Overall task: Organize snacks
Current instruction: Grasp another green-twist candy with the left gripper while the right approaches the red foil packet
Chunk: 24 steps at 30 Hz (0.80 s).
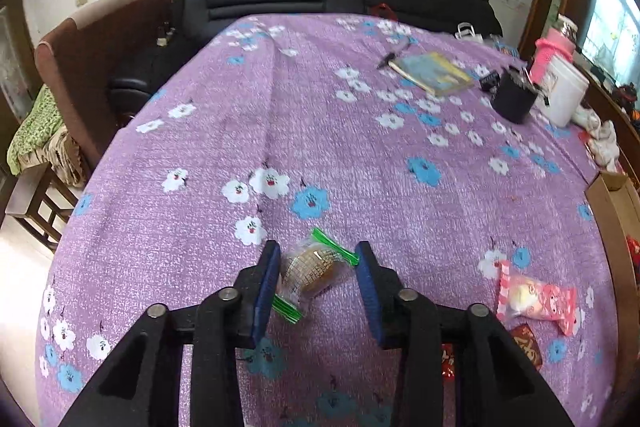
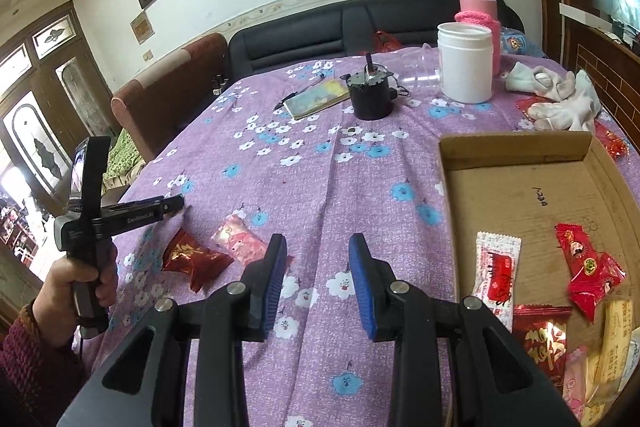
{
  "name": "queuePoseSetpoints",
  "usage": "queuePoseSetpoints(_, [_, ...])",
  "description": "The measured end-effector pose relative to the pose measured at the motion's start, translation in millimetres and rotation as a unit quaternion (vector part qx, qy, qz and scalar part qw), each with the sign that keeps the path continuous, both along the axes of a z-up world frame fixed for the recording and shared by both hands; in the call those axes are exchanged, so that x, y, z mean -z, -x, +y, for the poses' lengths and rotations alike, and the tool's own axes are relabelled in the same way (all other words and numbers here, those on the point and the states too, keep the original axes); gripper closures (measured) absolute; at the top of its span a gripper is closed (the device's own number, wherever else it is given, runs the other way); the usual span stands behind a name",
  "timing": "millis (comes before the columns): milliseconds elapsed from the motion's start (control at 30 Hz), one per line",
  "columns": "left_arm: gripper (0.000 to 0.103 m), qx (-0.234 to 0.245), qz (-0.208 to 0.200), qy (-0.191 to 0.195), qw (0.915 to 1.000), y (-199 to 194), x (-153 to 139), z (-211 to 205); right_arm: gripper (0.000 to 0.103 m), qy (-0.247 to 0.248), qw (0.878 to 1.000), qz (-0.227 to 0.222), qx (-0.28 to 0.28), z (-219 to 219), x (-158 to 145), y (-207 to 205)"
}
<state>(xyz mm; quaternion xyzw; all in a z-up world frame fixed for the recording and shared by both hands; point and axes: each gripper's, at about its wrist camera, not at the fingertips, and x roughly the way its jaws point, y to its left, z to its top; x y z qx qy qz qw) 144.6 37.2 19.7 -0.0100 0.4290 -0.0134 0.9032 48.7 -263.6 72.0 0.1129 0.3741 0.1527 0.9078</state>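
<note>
Snacks lie scattered on the purple cloth [image 2: 280, 163], with several already in the cardboard tray [image 2: 516, 147] at the right. Farthest left, the left gripper [image 1: 318, 259] points down at a clear-wrapped cake [image 1: 310, 269] with green ends; its blue pads straddle the packet, the left pad against the wrapper, the right one just clear, so it is not yet pinched. No earlier view is at hand, so I judge the grip unfinished. To do this well, I would lower a little more so the pads take the cake's body rather than the loose film, then close gently, since the cake looks soft and the film slippery. Next along lie a dark red sweet [image 2: 192, 259] and a pink packet [image 2: 240, 239], close together. The right gripper [image 2: 318, 267] hovers over bare cloth, jaws apart with nothing between them, near the tray's left wall. Inside the tray sit a white sachet [image 2: 496, 271] and red sweets [image 2: 588, 267]. Carrying the cake there means passing over the loose sweets, so lift clear first.
</note>
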Motion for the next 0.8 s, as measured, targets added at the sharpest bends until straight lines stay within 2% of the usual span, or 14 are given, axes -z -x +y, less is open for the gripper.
queuePoseSetpoints(133, [0.071, -0.018, -0.001, -0.003, 0.9998, 14, -5, -1, 0.072, -0.008, 1.0, 0.005, -0.015, 5, 2, -1])
queuePoseSetpoints(267, [0.072, -0.034, -0.002, 0.02, 0.9992, 44, -15, 3, 0.072, -0.017, 0.998, 0.014, -0.05, 17, 6, -1])
queuePoseSetpoints(433, [0.072, -0.034, -0.044, 0.019, 0.9983, 73, -22, 4, 0.07, -0.015, 0.992, 0.011, -0.123, 46, 9, 7])
queuePoseSetpoints(567, [0.072, -0.025, -0.054, 0.008, 0.9982, 72, -17, 4, 0.062, -0.006, 0.983, -0.003, -0.185, 70, 11, 17])
queuePoseSetpoints(633, [0.071, -0.018, -0.058, -0.013, 0.9981, 71, -13, 2, 0.061, 0.012, 0.98, -0.003, -0.199, 81, 13, 20])
queuePoseSetpoints(800, [0.071, -0.009, -0.052, -0.019, 0.9984, 62, -4, 3, 0.061, 0.039, 0.975, 0.006, -0.22, 106, 8, 15])
